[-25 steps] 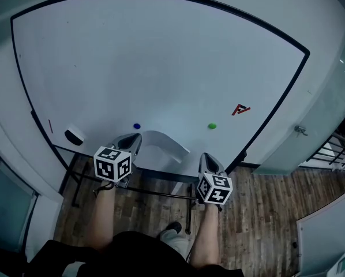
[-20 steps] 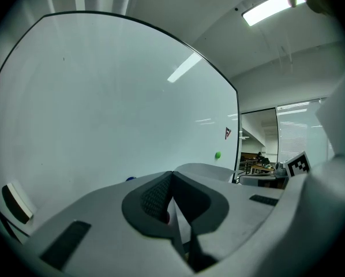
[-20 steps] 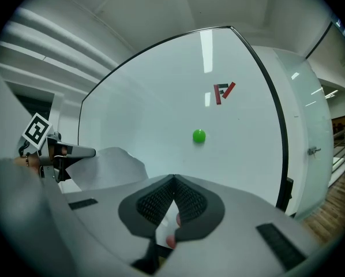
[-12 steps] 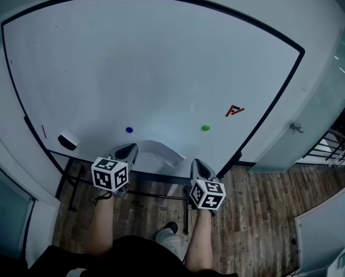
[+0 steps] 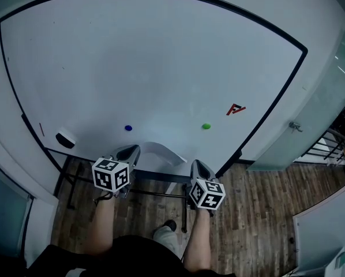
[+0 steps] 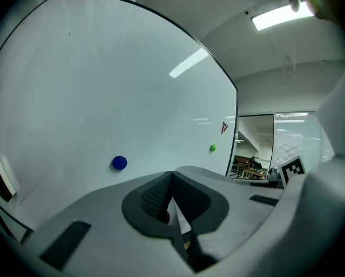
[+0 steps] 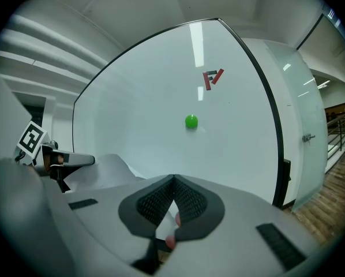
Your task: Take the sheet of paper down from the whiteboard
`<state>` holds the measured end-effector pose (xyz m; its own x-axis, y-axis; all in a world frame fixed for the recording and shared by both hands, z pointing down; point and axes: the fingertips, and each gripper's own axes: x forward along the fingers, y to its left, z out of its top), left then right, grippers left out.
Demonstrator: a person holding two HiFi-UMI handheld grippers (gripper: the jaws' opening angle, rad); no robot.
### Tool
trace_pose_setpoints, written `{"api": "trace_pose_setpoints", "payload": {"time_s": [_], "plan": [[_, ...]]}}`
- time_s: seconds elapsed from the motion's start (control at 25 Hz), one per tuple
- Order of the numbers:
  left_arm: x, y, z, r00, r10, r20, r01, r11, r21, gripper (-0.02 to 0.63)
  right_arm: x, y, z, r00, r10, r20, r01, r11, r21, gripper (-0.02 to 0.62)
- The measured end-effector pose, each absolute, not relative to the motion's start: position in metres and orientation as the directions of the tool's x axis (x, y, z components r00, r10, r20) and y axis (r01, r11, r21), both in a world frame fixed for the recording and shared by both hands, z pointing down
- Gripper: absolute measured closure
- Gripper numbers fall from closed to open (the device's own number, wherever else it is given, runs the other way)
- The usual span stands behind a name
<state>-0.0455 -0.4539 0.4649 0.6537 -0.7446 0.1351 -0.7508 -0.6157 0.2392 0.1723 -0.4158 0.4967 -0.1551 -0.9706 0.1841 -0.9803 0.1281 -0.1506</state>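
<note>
The white sheet of paper (image 5: 161, 152) is off the whiteboard (image 5: 149, 68) and hangs curled between my two grippers. My left gripper (image 5: 131, 151) is shut on its left edge; in the left gripper view a thin sliver of paper (image 6: 177, 215) shows between the closed pads of that gripper (image 6: 172, 180). My right gripper (image 5: 197, 165) is shut on the right edge. In the right gripper view the sheet (image 7: 106, 172) arches leftward from the closed jaws of that gripper (image 7: 173, 182) toward the left gripper (image 7: 68, 160).
A blue magnet (image 5: 128, 128) and a green magnet (image 5: 206, 126) stay stuck low on the board, with a red logo (image 5: 236, 109) to the right. An eraser (image 5: 64, 138) sits at the board's lower left. Below are the board's stand (image 5: 155, 194) and a wood floor (image 5: 259, 212).
My left gripper has sunk a little farther below the blue magnet, carrying its edge of the sheet. Both grips look unchanged.
</note>
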Motion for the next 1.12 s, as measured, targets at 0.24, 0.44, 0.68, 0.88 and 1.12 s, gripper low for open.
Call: {"api": "trace_pose_setpoints", "payload": {"time_s": [0.24, 0.44, 0.68, 0.88, 1.12], "plan": [[-0.046, -0.454, 0.47, 0.664, -0.737, 0.127, -0.736, -0.614, 0.285, 0.586, 0.171, -0.416, 0.504, -0.155, -0.967, 0.201, -0.981, 0.127, -0.144, 0.571], [-0.04, -0.453, 0.474, 0.67, -0.731, 0.131, -0.731, -0.617, 0.291, 0.586, 0.174, -0.416, 0.504, -0.15, -0.967, 0.206, -0.983, 0.124, -0.132, 0.571], [-0.038, -0.453, 0.478, 0.676, -0.725, 0.135, -0.726, -0.621, 0.296, 0.586, 0.174, -0.418, 0.508, -0.14, -0.966, 0.218, -0.987, 0.118, -0.113, 0.571], [-0.037, -0.454, 0.478, 0.675, -0.724, 0.138, -0.726, -0.621, 0.296, 0.586, 0.175, -0.419, 0.511, -0.138, -0.965, 0.221, -0.987, 0.115, -0.111, 0.571], [-0.035, -0.453, 0.474, 0.68, -0.72, 0.139, -0.724, -0.629, 0.283, 0.586, 0.178, -0.419, 0.511, -0.138, -0.966, 0.218, -0.986, 0.114, -0.119, 0.571]]}}
